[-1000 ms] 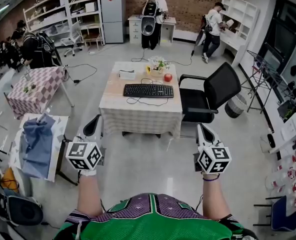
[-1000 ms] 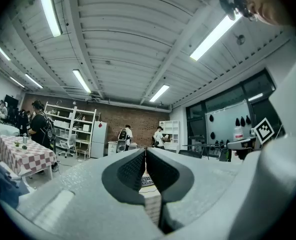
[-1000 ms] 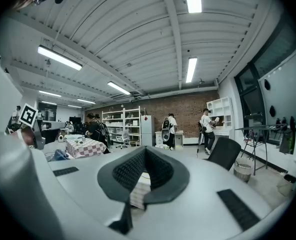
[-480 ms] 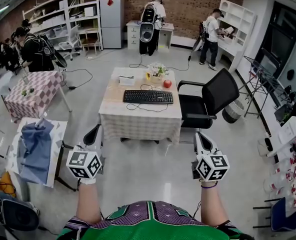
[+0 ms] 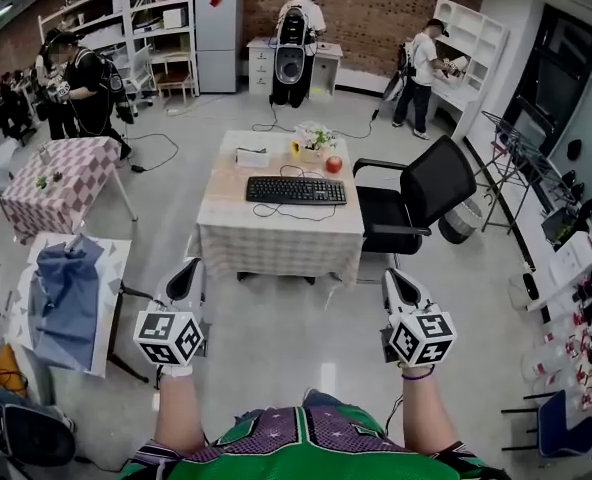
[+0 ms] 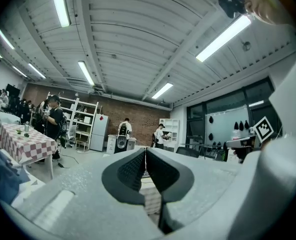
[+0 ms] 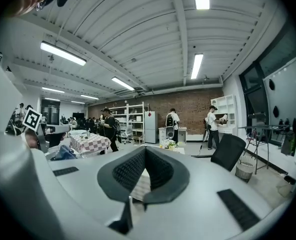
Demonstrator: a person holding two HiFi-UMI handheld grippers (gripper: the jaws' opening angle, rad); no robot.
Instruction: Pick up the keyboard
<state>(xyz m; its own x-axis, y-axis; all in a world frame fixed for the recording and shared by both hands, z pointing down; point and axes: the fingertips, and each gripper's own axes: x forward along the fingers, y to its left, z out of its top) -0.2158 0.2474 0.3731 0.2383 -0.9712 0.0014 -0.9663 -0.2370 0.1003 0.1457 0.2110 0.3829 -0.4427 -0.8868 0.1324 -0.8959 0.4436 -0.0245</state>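
A black keyboard (image 5: 296,190) lies across the middle of a table (image 5: 276,233) with a pale checked cloth, its cable trailing towards the near side. My left gripper (image 5: 187,275) and right gripper (image 5: 393,285) are held over the floor well short of the table, both shut and empty. In the left gripper view the left gripper (image 6: 145,153) has its black pads pressed together. The right gripper (image 7: 144,153) in the right gripper view meets at the tips too, with the table's cloth seen beyond.
A red apple (image 5: 334,165), flowers (image 5: 314,138) and a white box (image 5: 251,155) sit at the table's far end. A black office chair (image 5: 416,198) stands at its right. A low table with blue cloth (image 5: 64,298) is on my left. Several people stand at the back.
The table sits slightly further up in the head view, both grippers a little lower. A person at the left has walked towards the back shelves.
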